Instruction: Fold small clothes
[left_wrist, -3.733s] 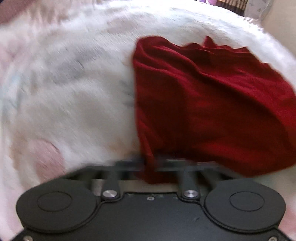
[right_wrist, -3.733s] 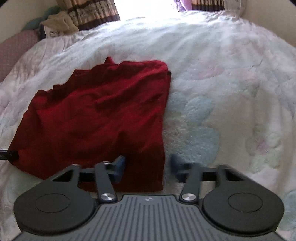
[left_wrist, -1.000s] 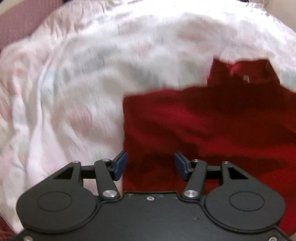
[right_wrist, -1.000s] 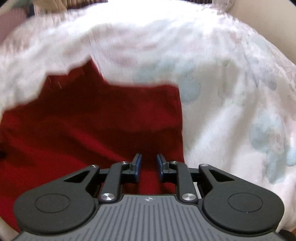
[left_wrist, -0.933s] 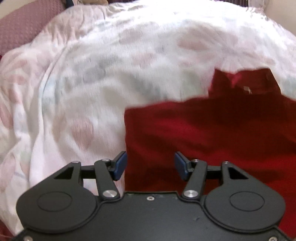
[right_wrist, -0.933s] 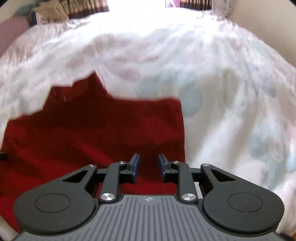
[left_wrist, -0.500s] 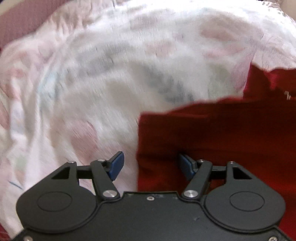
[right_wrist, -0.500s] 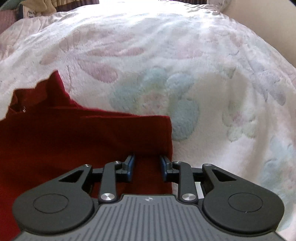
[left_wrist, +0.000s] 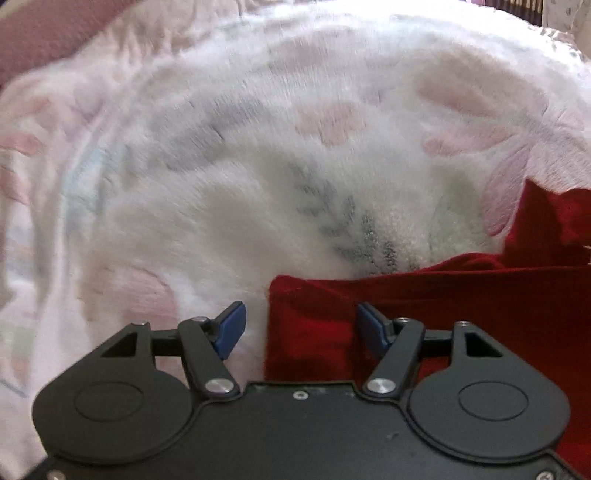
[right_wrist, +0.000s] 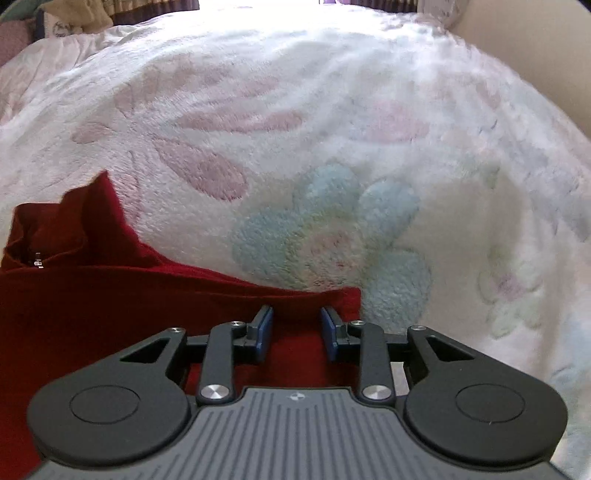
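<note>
Bedroom in a home: a plush white blanket (right_wrist: 332, 92) w/ pink & pale-blue flower print is covering the whole bed and filling both wrist views. Strong daylight is washing out its far edge, where striped curtains (right_wrist: 155, 6) are hanging. A heap of soft beige fabric (right_wrist: 74, 18) is sitting at the bed's far left corner, a mauve pillow or cushion (left_wrist: 48, 33) is lying along the left edge, and a plain cream wall (right_wrist: 535, 40) is rising on the right. Red garment (right_wrist: 92, 302) is lying on the bedding.
</note>
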